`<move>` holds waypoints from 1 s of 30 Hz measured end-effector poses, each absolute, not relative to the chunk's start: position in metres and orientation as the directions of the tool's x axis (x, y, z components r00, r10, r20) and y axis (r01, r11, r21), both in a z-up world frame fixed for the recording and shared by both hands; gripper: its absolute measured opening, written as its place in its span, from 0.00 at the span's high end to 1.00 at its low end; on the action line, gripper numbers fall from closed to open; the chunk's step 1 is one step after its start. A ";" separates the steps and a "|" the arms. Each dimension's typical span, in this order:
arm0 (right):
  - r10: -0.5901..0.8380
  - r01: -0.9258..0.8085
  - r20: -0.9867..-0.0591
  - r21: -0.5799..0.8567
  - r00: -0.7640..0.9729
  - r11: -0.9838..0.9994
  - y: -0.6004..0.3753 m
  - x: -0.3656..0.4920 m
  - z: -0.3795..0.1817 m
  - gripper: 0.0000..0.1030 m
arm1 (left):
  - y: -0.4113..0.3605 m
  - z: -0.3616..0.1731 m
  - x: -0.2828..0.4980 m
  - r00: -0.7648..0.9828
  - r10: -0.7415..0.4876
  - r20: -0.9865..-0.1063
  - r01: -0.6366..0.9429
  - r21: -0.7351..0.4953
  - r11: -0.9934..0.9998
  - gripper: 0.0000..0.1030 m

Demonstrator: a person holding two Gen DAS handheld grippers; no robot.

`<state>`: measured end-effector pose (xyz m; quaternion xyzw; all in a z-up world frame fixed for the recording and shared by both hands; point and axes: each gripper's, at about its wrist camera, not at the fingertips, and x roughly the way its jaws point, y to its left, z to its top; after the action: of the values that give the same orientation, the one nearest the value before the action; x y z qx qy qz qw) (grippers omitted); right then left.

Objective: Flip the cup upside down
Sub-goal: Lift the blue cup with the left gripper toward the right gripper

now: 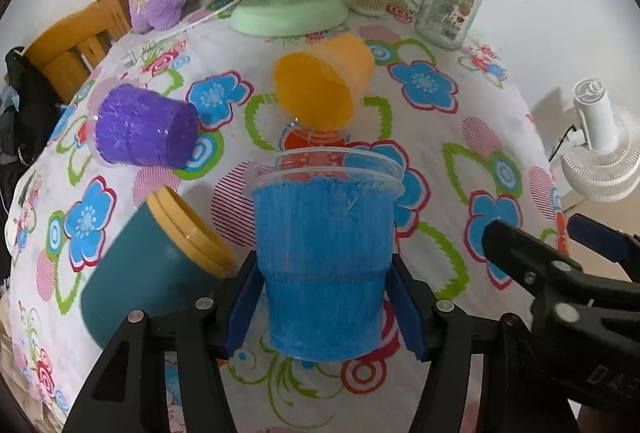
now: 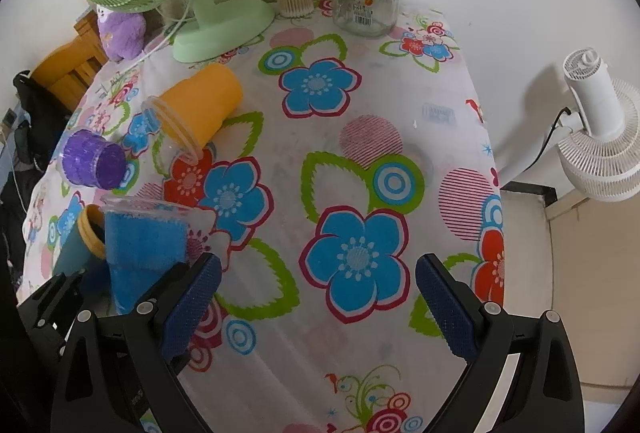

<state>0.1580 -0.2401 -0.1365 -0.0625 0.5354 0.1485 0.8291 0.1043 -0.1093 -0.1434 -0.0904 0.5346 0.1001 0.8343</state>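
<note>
The left gripper (image 1: 326, 307) has its jaws closed against both sides of the blue cup (image 1: 324, 261), holding it mouth-up; whether the base clears the flowered tablecloth (image 1: 440, 137) is hard to tell. The right gripper (image 2: 318, 299) hangs to its right, jaws spread wide and holding nothing. Beyond the blue cup lie an orange cup (image 1: 320, 85), a purple cup (image 1: 144, 127) and a teal cup (image 1: 152, 261), all on their sides.

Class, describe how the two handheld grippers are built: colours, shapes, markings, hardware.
Both the left gripper and right gripper have black angular plastic frames with silver screws and flat dark-blue finger pads, finely textured. Raised lettering marks one black body. No cables or sleeves show.
</note>
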 end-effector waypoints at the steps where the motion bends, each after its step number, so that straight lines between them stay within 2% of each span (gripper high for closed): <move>1: 0.182 -0.313 -0.905 0.058 0.385 0.948 -0.240 0.156 -0.134 0.04 | -0.109 -0.141 0.103 0.411 0.071 -0.909 -0.259 -0.042 0.965 0.39; 16: 0.205 -0.310 -0.879 0.069 0.431 0.948 -0.218 0.099 -0.105 0.04 | -0.087 -0.103 0.052 0.463 0.081 -0.883 -0.209 -0.020 0.978 0.39; 30: 0.195 -0.303 -0.884 0.064 0.424 0.951 -0.195 0.048 -0.119 0.04 | -0.071 -0.121 0.001 0.444 0.064 -0.894 -0.183 -0.021 0.983 0.39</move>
<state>0.0484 -0.1950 -0.1190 -0.0523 0.5159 0.1475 0.8422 0.0006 -0.0707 -0.1211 -0.0571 0.5224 0.0728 0.8477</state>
